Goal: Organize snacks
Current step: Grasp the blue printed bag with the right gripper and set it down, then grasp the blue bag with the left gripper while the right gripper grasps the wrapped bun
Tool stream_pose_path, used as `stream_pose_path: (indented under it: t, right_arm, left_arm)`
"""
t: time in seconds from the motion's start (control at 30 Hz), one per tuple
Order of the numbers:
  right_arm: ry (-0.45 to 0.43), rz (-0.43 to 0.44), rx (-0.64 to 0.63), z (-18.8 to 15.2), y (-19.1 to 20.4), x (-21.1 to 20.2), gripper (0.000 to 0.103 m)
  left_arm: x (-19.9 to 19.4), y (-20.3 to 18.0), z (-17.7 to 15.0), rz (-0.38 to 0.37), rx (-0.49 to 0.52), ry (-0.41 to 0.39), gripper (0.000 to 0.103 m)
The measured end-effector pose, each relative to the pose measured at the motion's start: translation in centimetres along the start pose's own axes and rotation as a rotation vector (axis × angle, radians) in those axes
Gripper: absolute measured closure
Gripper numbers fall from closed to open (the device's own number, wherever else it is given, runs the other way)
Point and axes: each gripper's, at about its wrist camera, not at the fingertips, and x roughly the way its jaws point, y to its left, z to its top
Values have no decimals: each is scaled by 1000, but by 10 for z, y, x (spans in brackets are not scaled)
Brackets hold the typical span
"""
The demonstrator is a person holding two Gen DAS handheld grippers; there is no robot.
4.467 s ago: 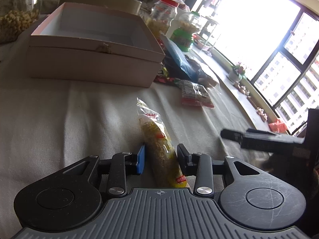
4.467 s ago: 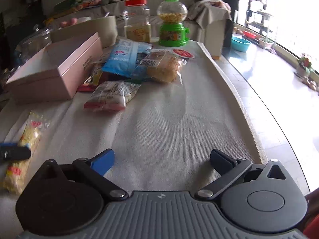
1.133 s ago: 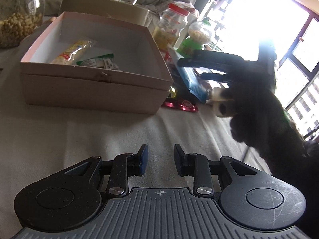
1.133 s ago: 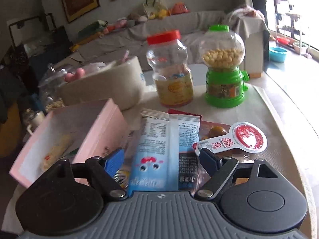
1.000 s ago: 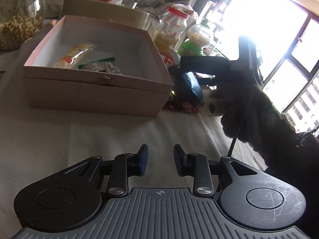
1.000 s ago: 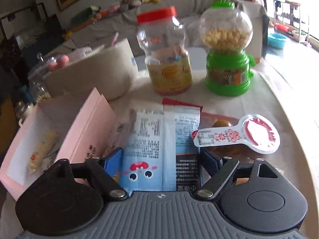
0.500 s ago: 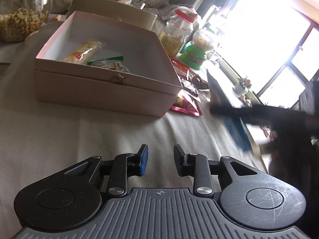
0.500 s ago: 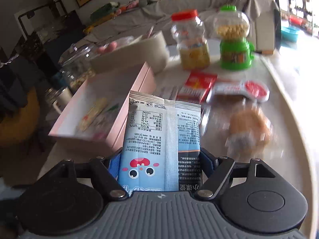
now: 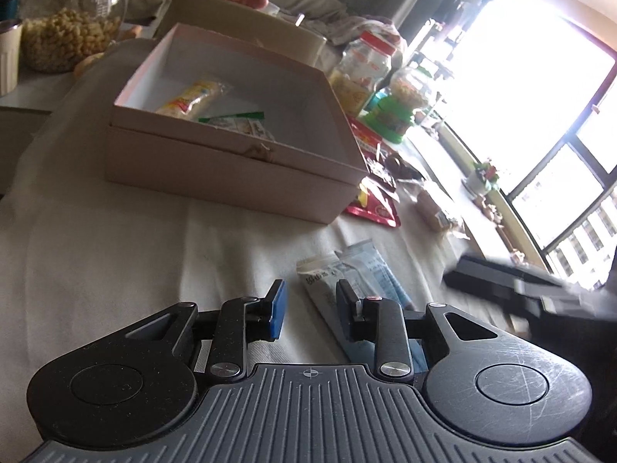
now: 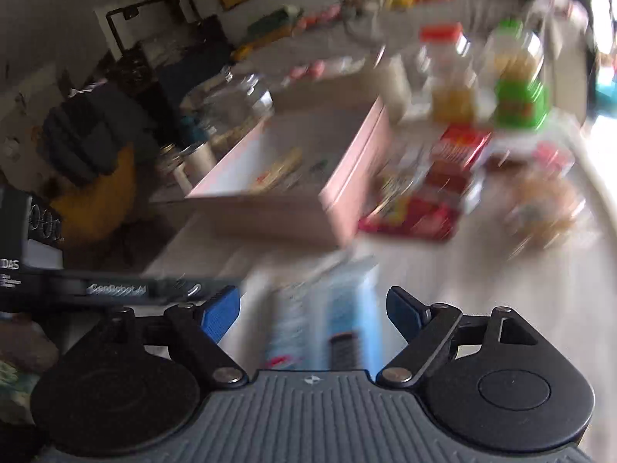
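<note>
A pale blue snack packet (image 9: 354, 274) lies flat on the cloth, just ahead and right of my left gripper (image 9: 310, 310), which is open and empty. In the blurred right wrist view the same packet (image 10: 327, 308) lies between the jaws of my open right gripper (image 10: 314, 310), which do not touch it. The pink box (image 9: 231, 169) stands open beyond, with a yellow noodle packet (image 9: 193, 96) and a green-edged packet (image 9: 239, 123) inside. The box also shows in the right wrist view (image 10: 293, 208).
Red snack packets (image 9: 372, 208) and a biscuit pack (image 9: 435, 208) lie right of the box. A red-lid jar (image 9: 358, 73), a green candy dispenser (image 9: 393, 115) and a glass jar of snacks (image 9: 69, 19) stand behind. The right gripper's body (image 9: 513, 285) is at the right.
My right gripper opened and let go of the blue packet, which now lies on the cloth by my left gripper. The right gripper is moving, its view blurred.
</note>
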Motion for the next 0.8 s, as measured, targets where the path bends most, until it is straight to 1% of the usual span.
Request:
stream_pose_path:
  t: [0.07,0.1,0.17,0.27,0.3,0.33,0.37,0.4,0.43,0.47,0.53,0.63,0.8]
  right_arm:
    - [-66,-169,-24,10,-18,4,14]
    - [-78,-229,-14,15,-31,11,13]
    - [-60,-317,15,28,-60,33,13]
    - [-2,-393,56,43,-96,67,13]
    - [16,-395,80,46,-106,75,13]
    - [32,-373,111,47,-114,79,15]
    - [40,-339,147,46,-118,80,28]
    - [41,-294,176,43,-119,77,35]
    - [41,-264,191,39,-117,72,43]
    - [31,-257,187,34,-110,65,47]
    - [24,-236,149,17,-92,49,49]
    - [32,-186,135,-3,-71,26,52]
    - [67,-61,147,-36,-41,-9,52]
  left_arm:
    - [5,-3,-2,-14,6,22,71]
    - [8,-5,-3,-22,8,34,71]
    - [12,-9,-5,-29,18,51,71]
    - [14,-13,-7,-25,29,66,71]
    - [14,-14,-8,-23,31,67,71]
    - [13,-14,-8,-21,33,67,71]
    - [13,-13,-8,-17,33,68,71]
    - [14,-13,-9,-12,31,69,71]
    - [14,-12,-9,-7,25,72,71]
    - [16,-11,-8,-5,19,75,71]
    - [20,-11,-8,-8,9,83,71]
    - [28,-13,-7,-22,8,94,71]
    - [42,-20,6,-35,21,69,71]
